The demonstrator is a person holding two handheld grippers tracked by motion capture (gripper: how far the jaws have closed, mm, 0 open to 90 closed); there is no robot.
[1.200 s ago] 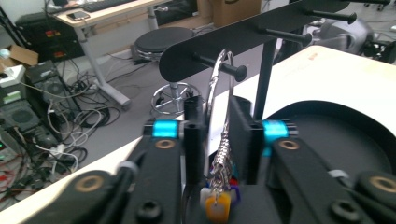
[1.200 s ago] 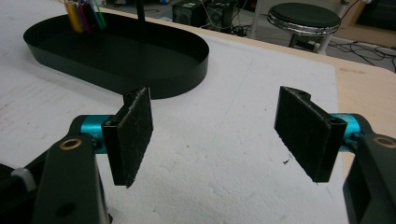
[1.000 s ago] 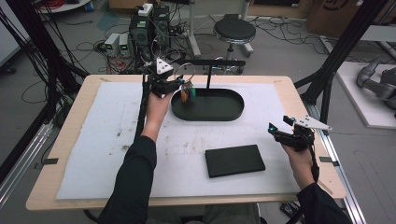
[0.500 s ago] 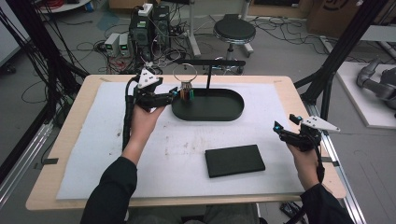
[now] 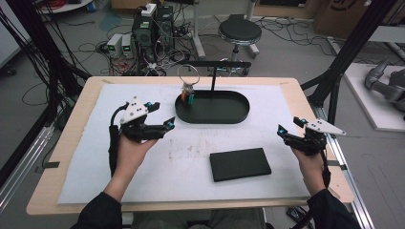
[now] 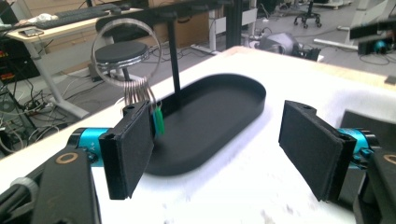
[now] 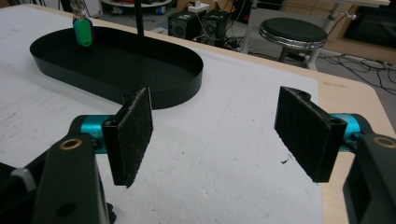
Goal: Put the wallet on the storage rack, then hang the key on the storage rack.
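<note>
A metal key ring with coloured tags hangs at the left end of a black stand's bar, over a black oval tray. My left gripper is on the white mat left of the tray, apart from the ring. Its jaws have just been opening and stand wide with nothing between them. Beyond them are the green tag and the tray. My right gripper hovers open at the mat's right edge, empty, facing the tray.
A flat black rectangular block lies on the white mat in front of the tray, between the two hands. The wooden table edge runs close to the right gripper. Cables, boxes and a stool stand on the floor behind.
The left gripper has pulled back from the key ring at the tray's left end, moving left and toward the person, and its jaws have opened. The right hand stayed in place.
</note>
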